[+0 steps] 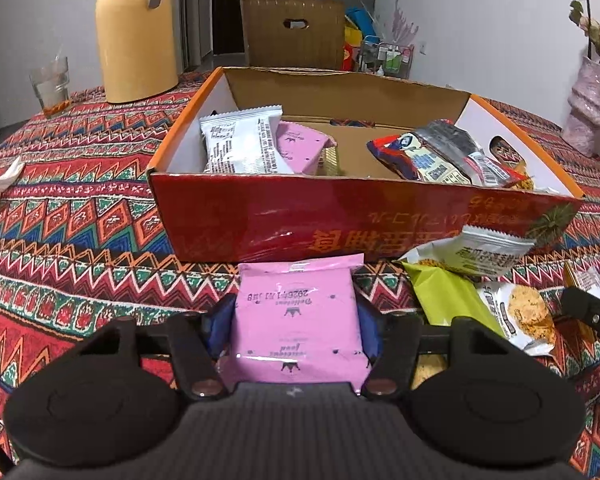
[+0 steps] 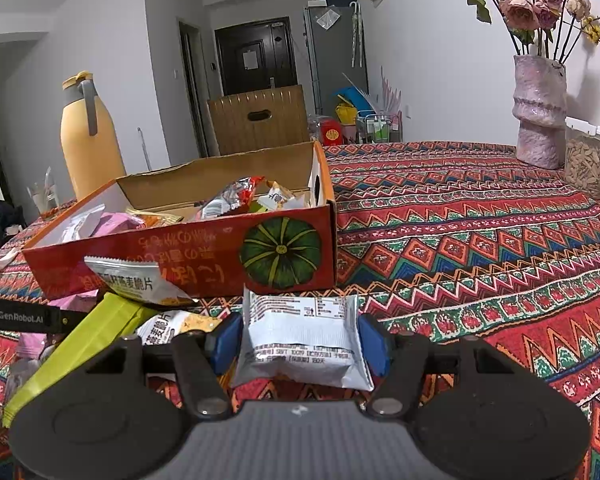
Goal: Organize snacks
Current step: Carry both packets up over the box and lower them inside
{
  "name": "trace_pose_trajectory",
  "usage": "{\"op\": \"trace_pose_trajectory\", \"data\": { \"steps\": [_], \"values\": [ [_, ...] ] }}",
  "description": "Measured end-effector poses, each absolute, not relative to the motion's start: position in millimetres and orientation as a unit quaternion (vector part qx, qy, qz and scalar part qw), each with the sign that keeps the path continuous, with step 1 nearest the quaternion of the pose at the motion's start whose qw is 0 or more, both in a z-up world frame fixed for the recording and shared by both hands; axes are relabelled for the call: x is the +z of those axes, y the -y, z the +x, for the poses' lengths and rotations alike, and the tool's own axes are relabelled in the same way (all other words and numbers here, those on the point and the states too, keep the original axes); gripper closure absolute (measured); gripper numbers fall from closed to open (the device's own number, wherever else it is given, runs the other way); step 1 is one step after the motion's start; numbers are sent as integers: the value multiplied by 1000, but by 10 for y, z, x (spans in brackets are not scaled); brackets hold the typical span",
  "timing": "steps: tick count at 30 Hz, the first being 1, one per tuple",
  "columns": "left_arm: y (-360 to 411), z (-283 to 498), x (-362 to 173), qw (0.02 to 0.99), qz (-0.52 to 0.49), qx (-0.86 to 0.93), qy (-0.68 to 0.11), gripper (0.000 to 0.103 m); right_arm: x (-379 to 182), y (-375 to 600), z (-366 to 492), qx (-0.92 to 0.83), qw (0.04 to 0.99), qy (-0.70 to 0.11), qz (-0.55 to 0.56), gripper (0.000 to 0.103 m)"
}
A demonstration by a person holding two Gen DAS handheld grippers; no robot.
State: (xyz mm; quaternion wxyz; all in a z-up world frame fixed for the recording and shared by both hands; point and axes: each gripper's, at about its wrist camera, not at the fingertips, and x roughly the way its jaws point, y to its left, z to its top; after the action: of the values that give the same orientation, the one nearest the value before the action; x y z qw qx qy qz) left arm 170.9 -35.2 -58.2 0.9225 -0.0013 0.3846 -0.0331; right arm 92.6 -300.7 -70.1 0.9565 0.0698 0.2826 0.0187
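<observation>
My left gripper [image 1: 296,322]: pads pinching a pink packet [image 1: 296,312].
My right gripper [image 2: 300,340]: clamped on a white packet [image 2: 302,336].
Box [image 1: 340,216]: twelve o'clock.

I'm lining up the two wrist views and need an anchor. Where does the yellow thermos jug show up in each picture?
Left wrist view: the yellow thermos jug stands at the top left, behind the left corner of the red cardboard box.
Right wrist view: the jug stands at the left, behind the box's far left end.
Shared landmark: the red cardboard box of snacks, in front of the jug in both.
</observation>
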Motion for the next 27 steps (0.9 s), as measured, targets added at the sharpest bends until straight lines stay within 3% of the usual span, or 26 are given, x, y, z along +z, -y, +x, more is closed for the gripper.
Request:
{"op": "trace_pose_trajectory", "data": {
  "steps": [15,27],
  "values": [
    [333,1534,-397,935,3,-34,-354,41,-640,2978,850,15,964,-261,58,41],
    [372,1373,-69,951,5,-46,-306,41,-273,2866,784,44,975,-212,55,41]
  ]
}}
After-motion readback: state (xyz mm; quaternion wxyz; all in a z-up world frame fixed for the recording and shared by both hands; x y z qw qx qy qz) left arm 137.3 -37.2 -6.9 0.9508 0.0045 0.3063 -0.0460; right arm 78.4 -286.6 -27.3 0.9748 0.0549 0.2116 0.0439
